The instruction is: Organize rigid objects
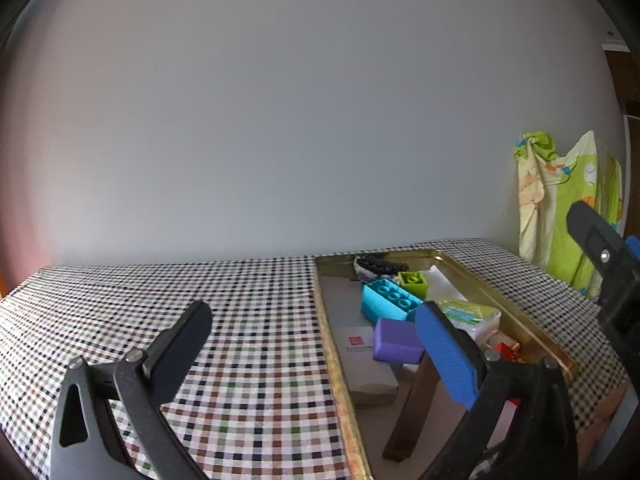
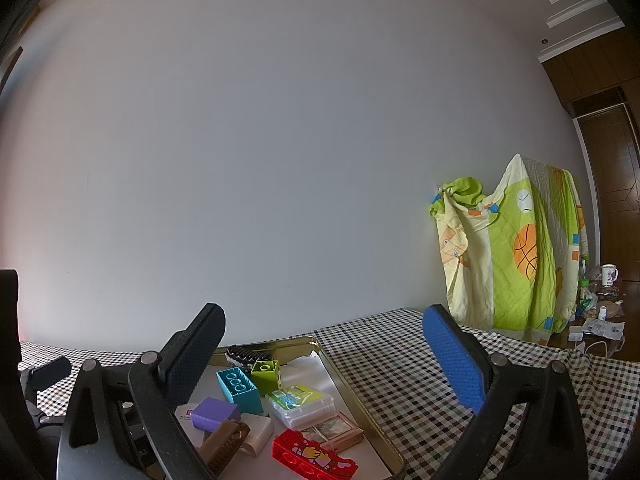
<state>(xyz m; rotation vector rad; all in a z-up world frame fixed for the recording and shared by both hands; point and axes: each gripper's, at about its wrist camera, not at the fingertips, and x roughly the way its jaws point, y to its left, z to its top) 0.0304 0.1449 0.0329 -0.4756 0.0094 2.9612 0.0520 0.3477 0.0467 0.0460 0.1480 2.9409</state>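
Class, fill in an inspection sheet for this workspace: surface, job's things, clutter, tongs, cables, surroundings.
Surface: checked cloth over the table.
Job's things: gold tray holding teal brick, green brick, purple block, red brick, clear box, brown piece and cards.
Clutter: nothing seen on the cloth outside the tray.
Tongs: left tongs open, empty; right tongs open, empty.
Cables: white cable beyond the table.
Surroundings: plain wall, green blanket, mug, wooden cupboards.

No legible text, small red mark on the white box (image 1: 362, 354) too blurred, print on the green-labelled packet (image 2: 298, 400) unreadable
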